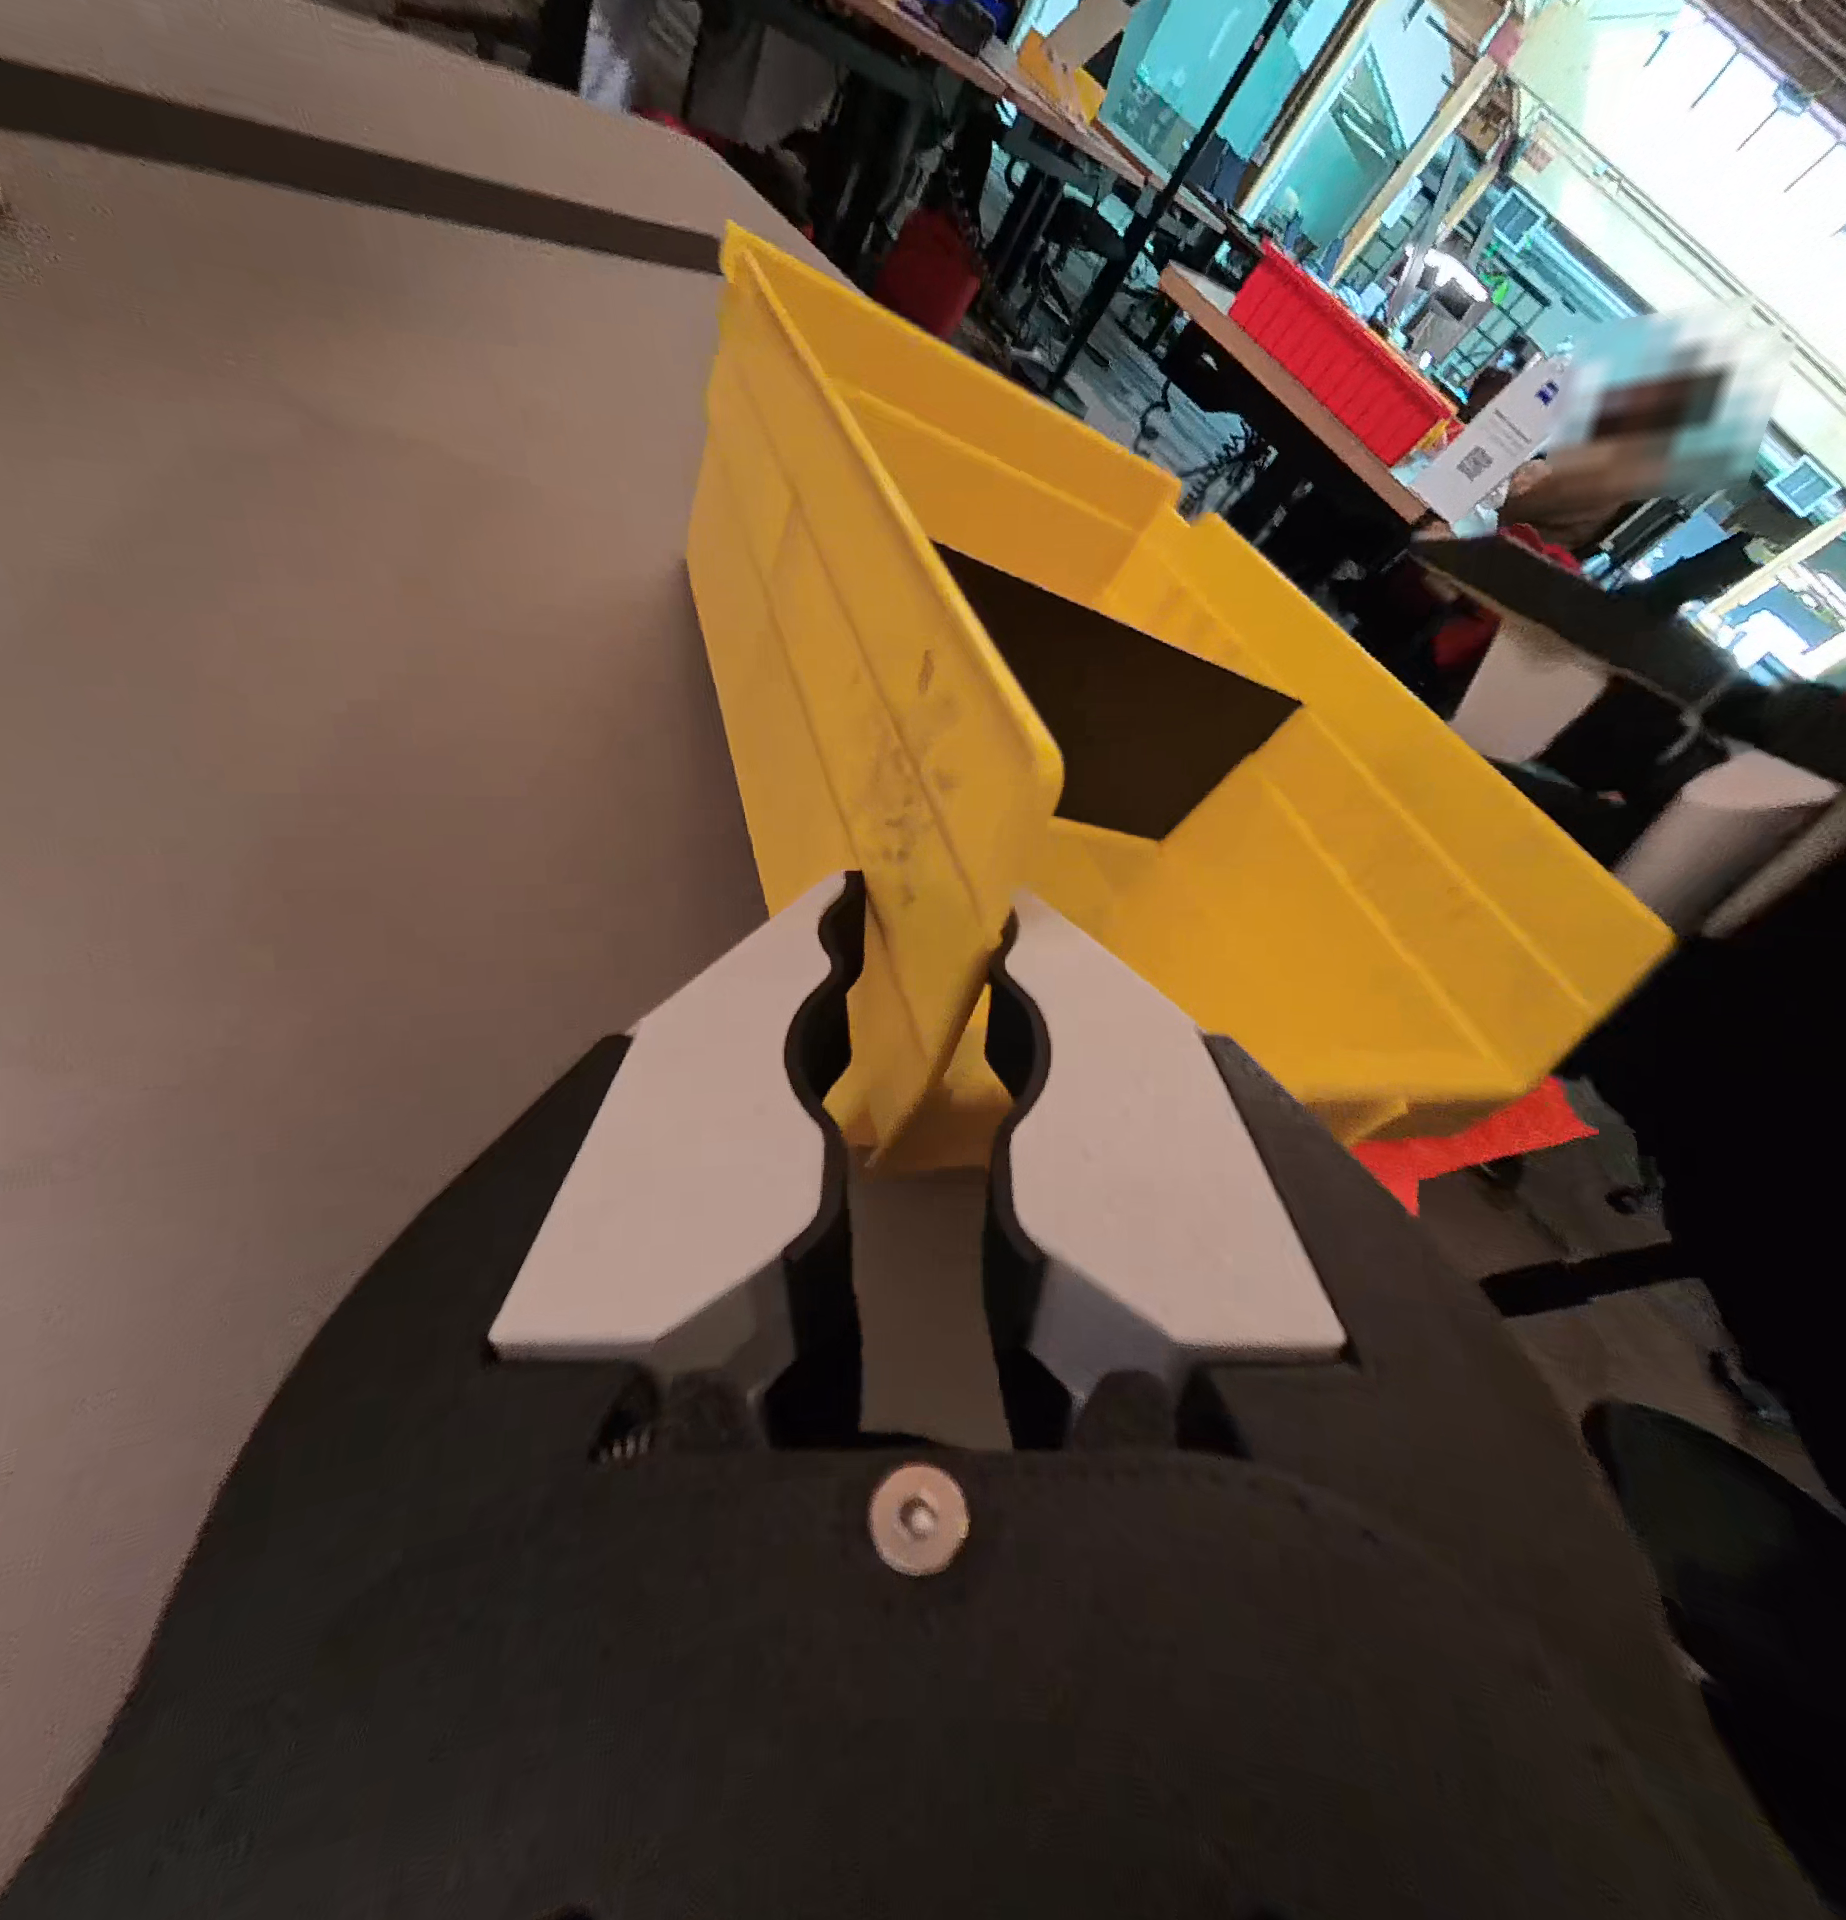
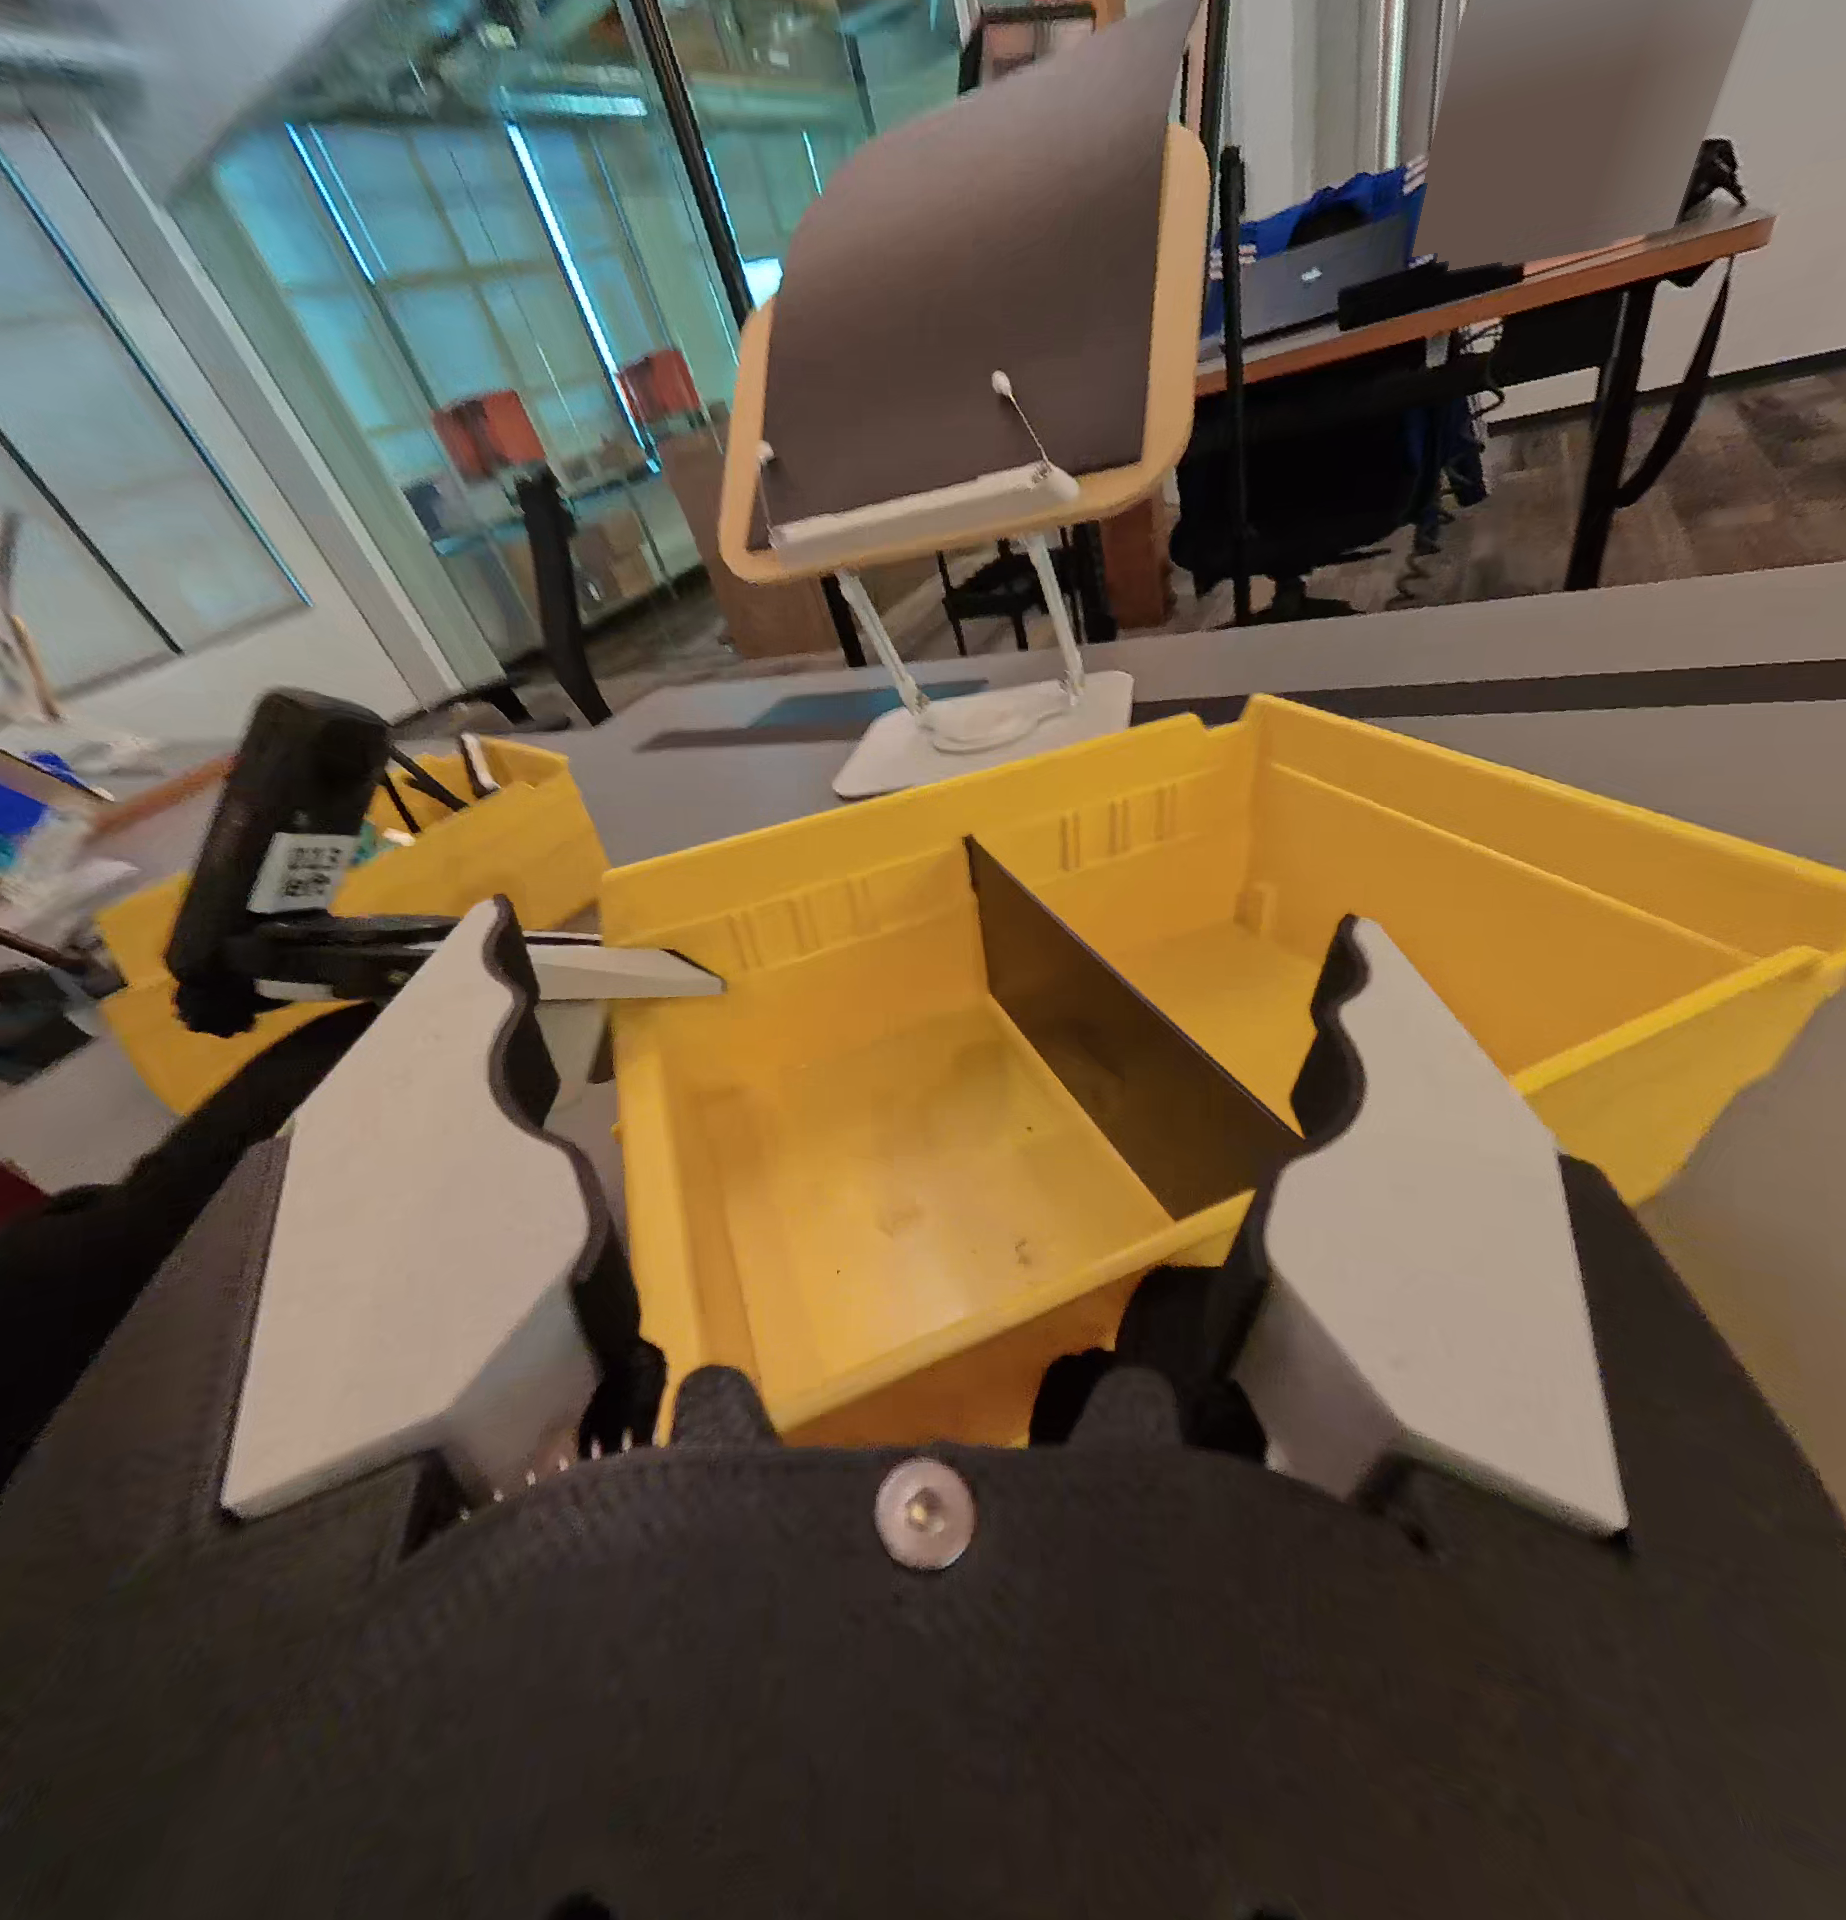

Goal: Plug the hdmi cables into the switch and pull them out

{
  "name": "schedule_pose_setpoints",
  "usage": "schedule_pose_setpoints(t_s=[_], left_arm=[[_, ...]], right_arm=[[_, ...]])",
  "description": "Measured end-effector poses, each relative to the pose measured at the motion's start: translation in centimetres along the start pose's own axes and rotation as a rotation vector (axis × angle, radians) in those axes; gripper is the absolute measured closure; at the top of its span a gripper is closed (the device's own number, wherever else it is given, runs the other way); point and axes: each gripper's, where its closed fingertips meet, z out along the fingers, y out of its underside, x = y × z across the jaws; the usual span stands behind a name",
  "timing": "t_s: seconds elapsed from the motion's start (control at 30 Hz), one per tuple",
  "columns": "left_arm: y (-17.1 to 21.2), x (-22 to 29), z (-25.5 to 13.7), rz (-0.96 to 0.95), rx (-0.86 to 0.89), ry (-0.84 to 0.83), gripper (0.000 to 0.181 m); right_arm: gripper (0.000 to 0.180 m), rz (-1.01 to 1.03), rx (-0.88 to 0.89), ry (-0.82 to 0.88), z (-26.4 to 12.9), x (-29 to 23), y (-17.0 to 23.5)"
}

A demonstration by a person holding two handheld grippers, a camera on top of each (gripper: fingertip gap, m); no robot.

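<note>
No HDMI cable or switch shows in either view. My left gripper is shut on the side wall of a yellow plastic bin that has a black divider across it. In the right wrist view the same bin lies just ahead, both compartments empty, split by the divider. My right gripper is open and empty, its fingers spread over the bin's near wall. The left gripper shows there clamped on the bin's left wall.
The bin rests on a grey table. A second yellow bin holding small items stands to the left. A book stand with a dark board stands behind the bin. A red-orange patch shows under the bin's corner.
</note>
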Motion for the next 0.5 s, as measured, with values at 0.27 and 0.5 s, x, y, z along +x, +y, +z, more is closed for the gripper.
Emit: schedule_pose_setpoints(t_s=[0.27,0.5], left_arm=[[5.3,5.2,1.9,-0.058,-0.204,0.202,0.137],[1.4,6.6,-1.7,-0.070,-0.146,0.267,0.119]], right_arm=[[0.051,-0.195,-0.248,0.234,-1.1,6.6,3.7],[0.080,-0.368,-0.364,0.343,-2.0,10.2,5.6]])
